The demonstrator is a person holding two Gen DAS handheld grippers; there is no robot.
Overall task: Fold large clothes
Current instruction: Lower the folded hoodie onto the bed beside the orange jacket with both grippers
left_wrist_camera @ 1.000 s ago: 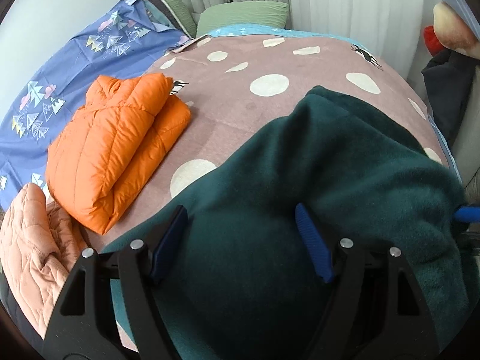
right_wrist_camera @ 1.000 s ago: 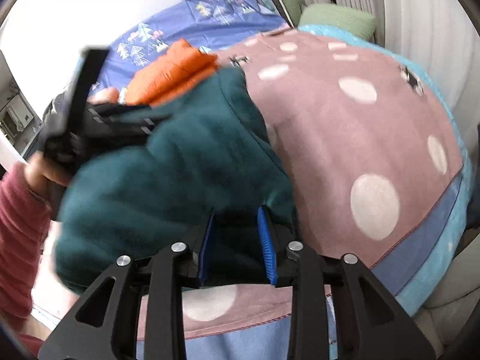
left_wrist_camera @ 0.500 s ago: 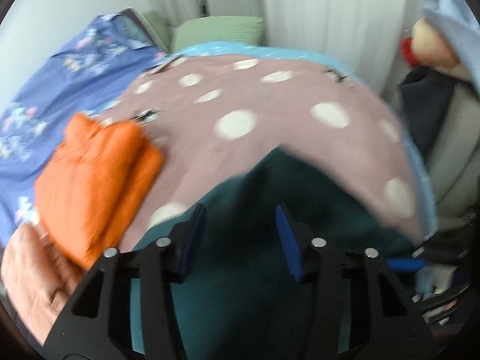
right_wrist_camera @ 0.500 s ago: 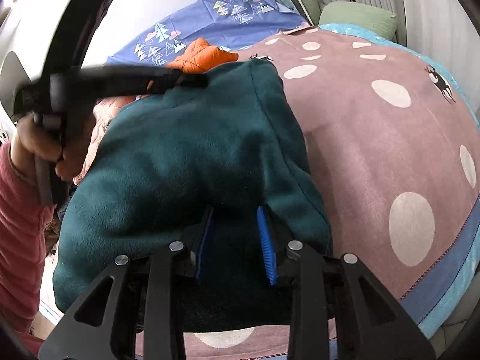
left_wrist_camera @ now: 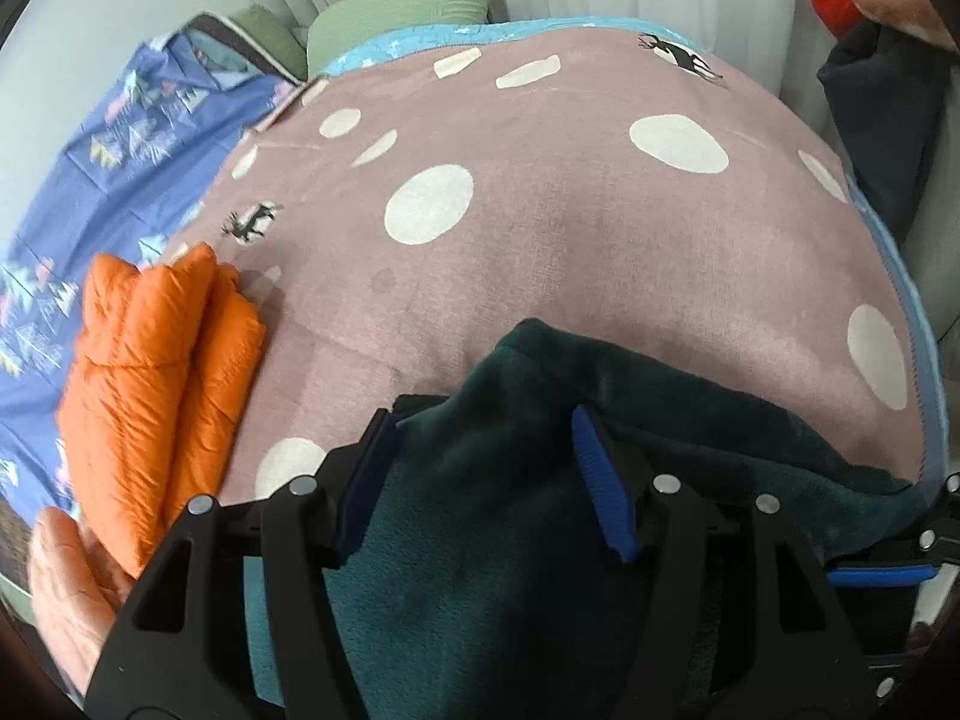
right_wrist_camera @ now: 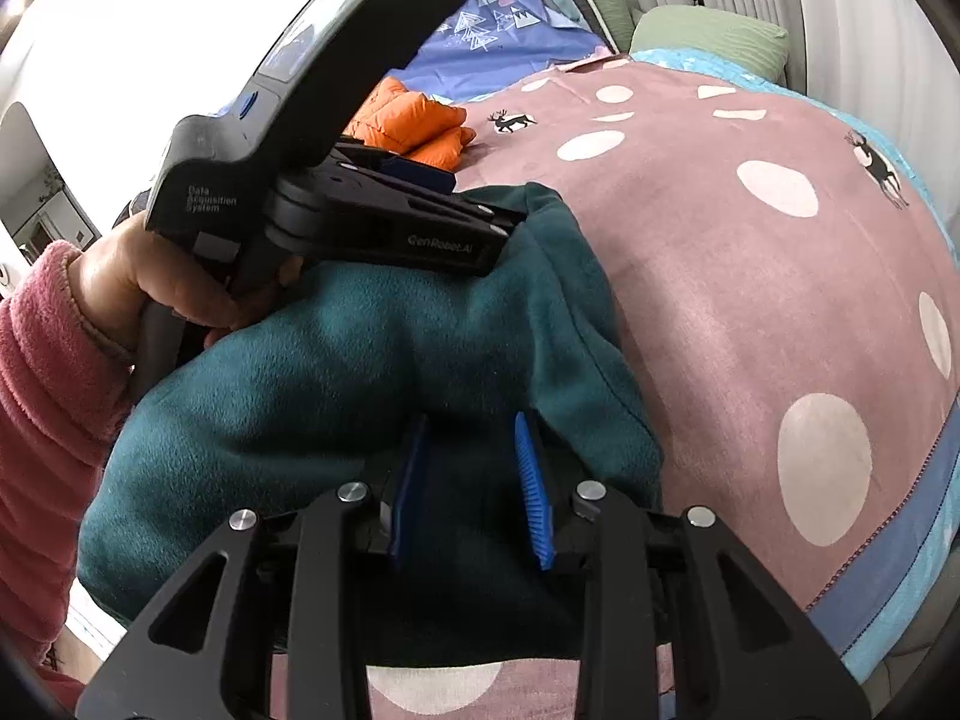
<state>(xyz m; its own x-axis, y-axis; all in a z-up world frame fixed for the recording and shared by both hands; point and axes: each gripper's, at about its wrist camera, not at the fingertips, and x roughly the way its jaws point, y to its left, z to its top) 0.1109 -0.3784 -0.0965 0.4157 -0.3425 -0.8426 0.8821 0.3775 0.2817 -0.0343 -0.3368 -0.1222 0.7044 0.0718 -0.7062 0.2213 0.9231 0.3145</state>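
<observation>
A dark green fleece garment (left_wrist_camera: 510,540) lies bunched at the near edge of the pink spotted bedspread (left_wrist_camera: 570,240). My left gripper (left_wrist_camera: 480,420) hovers over its far fold. Its jaws are opening, with fleece lying between them but not pressed by the pads. In the right wrist view the left gripper (right_wrist_camera: 504,228) sits on top of the fleece (right_wrist_camera: 360,360), held by a hand in a pink sleeve (right_wrist_camera: 36,390). My right gripper (right_wrist_camera: 469,420) is shut on a thick fold at the garment's near right edge. Its blue pad shows as the right gripper (left_wrist_camera: 882,570) at the left view's right edge.
A folded orange down jacket (left_wrist_camera: 162,390) lies left of the fleece, with a peach quilted garment (left_wrist_camera: 66,588) below it. A blue patterned sheet (left_wrist_camera: 90,192) covers the left side. Green pillows (left_wrist_camera: 408,6) sit at the headboard; dark clothing (left_wrist_camera: 882,120) hangs right of the bed.
The left gripper slid across the fleece toward its far fold; its jaws narrowed, then widened again. The right gripper sank a little with the fleece still in it, and the garment settled onto the bed.
</observation>
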